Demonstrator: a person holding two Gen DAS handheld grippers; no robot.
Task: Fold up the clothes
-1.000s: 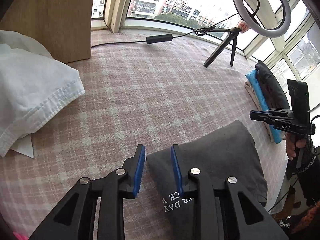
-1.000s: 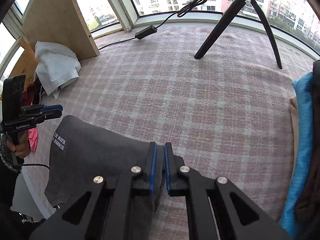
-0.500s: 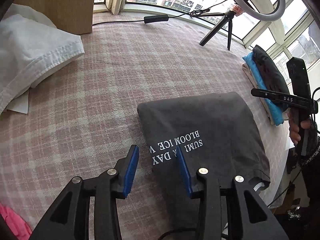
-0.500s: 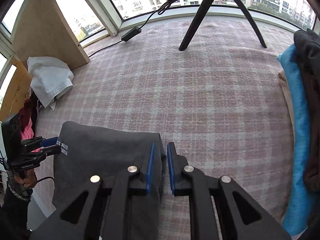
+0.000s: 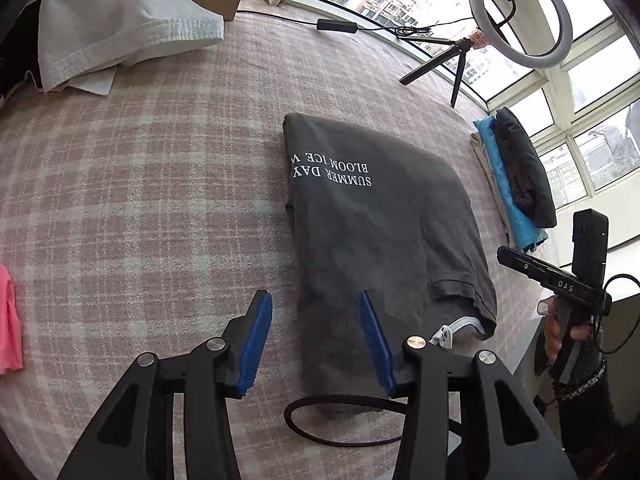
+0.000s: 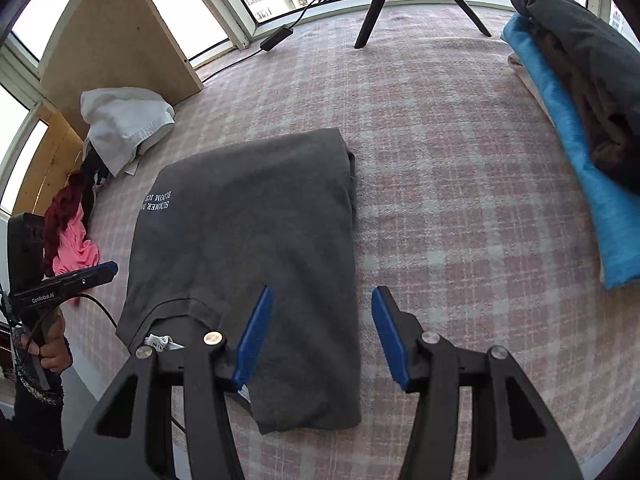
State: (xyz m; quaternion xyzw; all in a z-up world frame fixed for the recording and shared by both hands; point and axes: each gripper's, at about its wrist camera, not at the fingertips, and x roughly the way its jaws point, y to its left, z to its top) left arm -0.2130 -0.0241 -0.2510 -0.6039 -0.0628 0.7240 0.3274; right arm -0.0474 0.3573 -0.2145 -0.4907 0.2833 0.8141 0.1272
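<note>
L wrist view: left gripper [image 5: 316, 338] had just been opening, jaws wide w/ nothing pinched, hovering over near-left edge of the grey T-shirt [image 5: 384, 232], which lay folded in a long rectangle mid-blanket [image 5: 140, 200]; long axis ran away from cam, print at far end, collar near. R wrist view: right gripper [image 6: 322, 334] jaws also just opened, wide, empty, straddling shirt's right edge. Prob light, soft, floppy; best pinched at near corners thru all layers.

left claw [image 5: 316, 336] agape, right claw [image 6: 322, 334] just opened, empty
</note>
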